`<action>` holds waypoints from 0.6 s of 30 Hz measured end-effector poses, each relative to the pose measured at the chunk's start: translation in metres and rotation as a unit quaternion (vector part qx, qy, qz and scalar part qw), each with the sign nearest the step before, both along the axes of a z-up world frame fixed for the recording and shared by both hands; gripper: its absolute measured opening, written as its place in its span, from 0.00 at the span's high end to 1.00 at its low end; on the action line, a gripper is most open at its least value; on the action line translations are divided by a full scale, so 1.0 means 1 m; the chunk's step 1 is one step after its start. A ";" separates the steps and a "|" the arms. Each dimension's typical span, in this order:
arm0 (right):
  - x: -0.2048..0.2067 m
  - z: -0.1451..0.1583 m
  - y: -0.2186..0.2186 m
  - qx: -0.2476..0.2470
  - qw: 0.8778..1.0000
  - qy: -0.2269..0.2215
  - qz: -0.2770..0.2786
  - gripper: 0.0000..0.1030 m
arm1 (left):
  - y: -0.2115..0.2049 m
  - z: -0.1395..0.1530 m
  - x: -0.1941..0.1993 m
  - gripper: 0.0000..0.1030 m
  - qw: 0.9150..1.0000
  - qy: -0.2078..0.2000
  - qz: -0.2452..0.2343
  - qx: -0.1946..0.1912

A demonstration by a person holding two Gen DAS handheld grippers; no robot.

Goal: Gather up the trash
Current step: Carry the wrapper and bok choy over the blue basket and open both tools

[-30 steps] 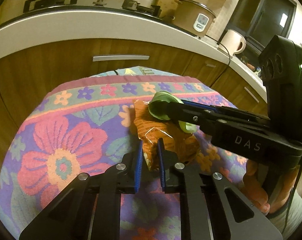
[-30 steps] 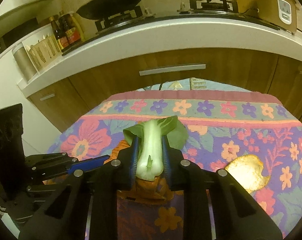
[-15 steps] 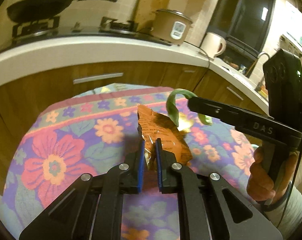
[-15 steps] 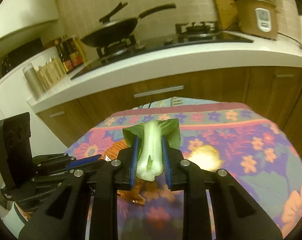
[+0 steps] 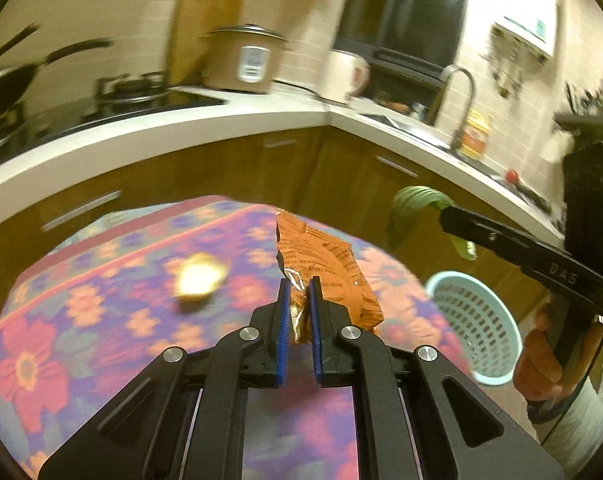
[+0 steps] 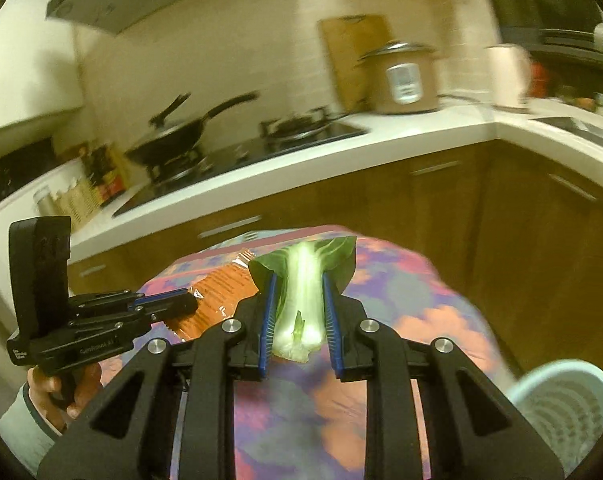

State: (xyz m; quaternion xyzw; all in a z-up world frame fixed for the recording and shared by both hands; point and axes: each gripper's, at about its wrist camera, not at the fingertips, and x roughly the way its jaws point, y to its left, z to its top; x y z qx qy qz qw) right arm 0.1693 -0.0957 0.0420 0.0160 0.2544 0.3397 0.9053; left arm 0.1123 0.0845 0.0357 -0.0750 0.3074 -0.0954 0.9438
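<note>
Transport step: left gripper (image 5: 299, 312) clamps a crumpled orange foil wrapper (image 5: 325, 264); right gripper (image 6: 297, 320) clamps a pale-green bok choy stalk (image 6: 303, 300). Next, release both above the light-blue perforated plastic basket (image 5: 473, 324).

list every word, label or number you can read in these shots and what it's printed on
"DAS" on the side of the right claw, seen from the left wrist view.
"GenRobot.AI" on the side of the left claw, faint, so that reading is uncertain.
Small white label at that claw's rear: too small to read.
Print on the orange wrapper: blurred, unreadable.
Rice cooker panel: blurred, unreadable.
</note>
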 end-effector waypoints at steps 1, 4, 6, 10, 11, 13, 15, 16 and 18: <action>-0.005 0.000 -0.023 0.004 1.000 -0.006 -0.022 0.81 | -0.016 0.001 0.005 0.93 1.000 0.001 -0.014 0.004; -0.015 -0.005 -0.073 0.010 0.998 -0.008 -0.069 0.81 | -0.060 -0.002 0.019 0.93 0.999 0.004 -0.053 0.009; -0.022 -0.013 -0.108 0.003 0.994 -0.009 -0.111 0.81 | -0.087 -0.006 0.028 0.93 0.997 0.007 -0.078 0.007; -0.032 -0.030 -0.156 -0.017 0.985 -0.004 -0.172 0.81 | -0.140 -0.017 0.041 0.93 0.992 0.013 -0.129 0.002; -0.034 -0.034 -0.168 -0.024 0.982 0.000 -0.188 0.81 | -0.151 -0.020 0.043 0.93 0.990 0.014 -0.140 0.002; -0.036 -0.045 -0.188 -0.034 0.976 0.013 -0.216 0.81 | -0.179 -0.027 0.048 0.93 0.986 0.018 -0.165 0.005; -0.037 -0.055 -0.203 -0.038 0.970 0.027 -0.239 0.81 | -0.198 -0.033 0.051 0.93 0.983 0.020 -0.183 0.005; -0.037 -0.060 -0.207 -0.040 0.967 0.031 -0.249 0.79 | -0.206 -0.036 0.051 0.93 0.982 0.022 -0.190 0.004; -0.039 -0.072 -0.219 -0.046 0.960 0.038 -0.274 0.78 | -0.218 -0.041 0.051 0.93 0.979 0.018 -0.203 0.011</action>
